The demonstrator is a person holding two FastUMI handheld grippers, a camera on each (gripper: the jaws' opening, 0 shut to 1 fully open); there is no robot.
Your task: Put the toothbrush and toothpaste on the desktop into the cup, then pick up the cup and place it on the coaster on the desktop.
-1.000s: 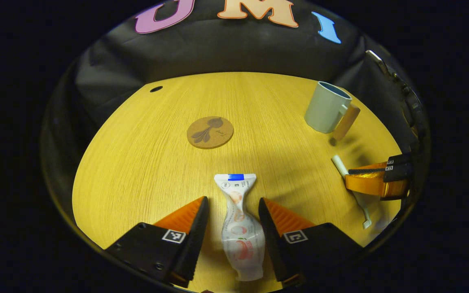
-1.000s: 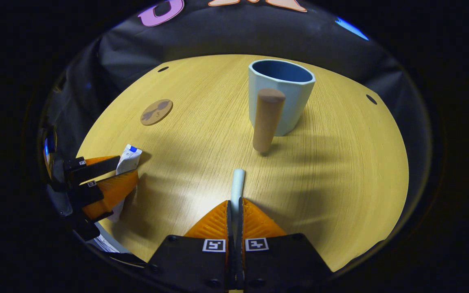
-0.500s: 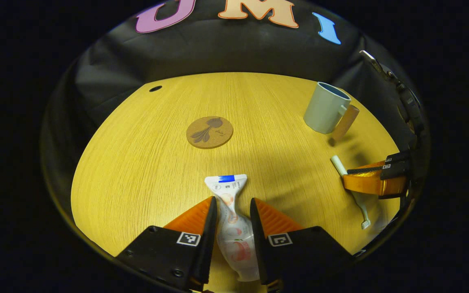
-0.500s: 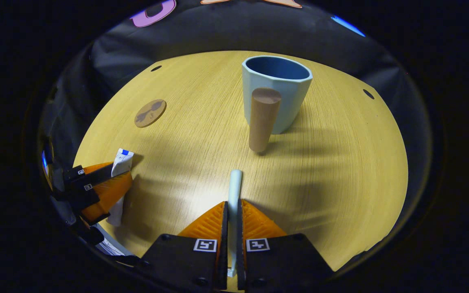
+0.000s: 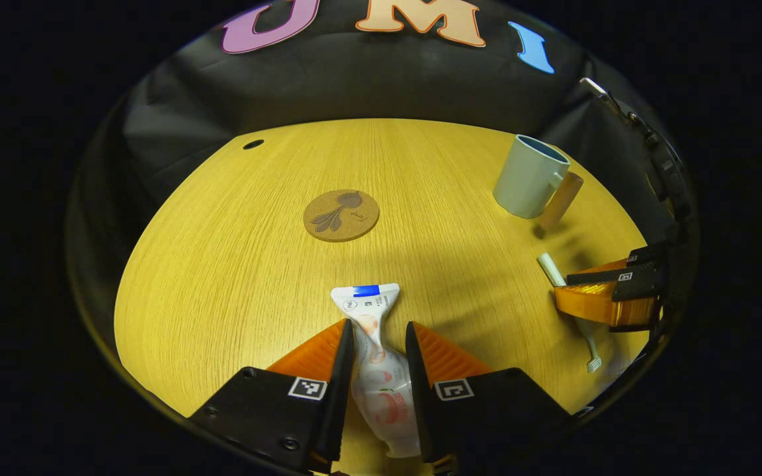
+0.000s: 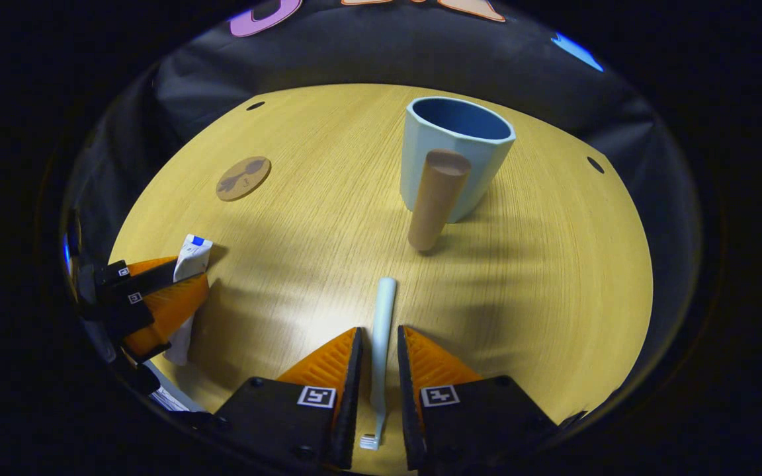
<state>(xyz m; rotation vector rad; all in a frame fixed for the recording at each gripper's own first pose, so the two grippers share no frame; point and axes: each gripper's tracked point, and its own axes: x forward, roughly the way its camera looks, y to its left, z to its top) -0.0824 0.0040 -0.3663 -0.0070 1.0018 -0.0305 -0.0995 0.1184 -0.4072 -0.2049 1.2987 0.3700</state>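
Lying between right tool (image 6: 378, 344) fingers: toothbrush (image 6: 381, 330).

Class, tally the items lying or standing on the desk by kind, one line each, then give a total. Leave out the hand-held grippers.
Toothpaste tube: 1
Toothbrush: 1
Cup: 1
Coaster: 1
Total: 4
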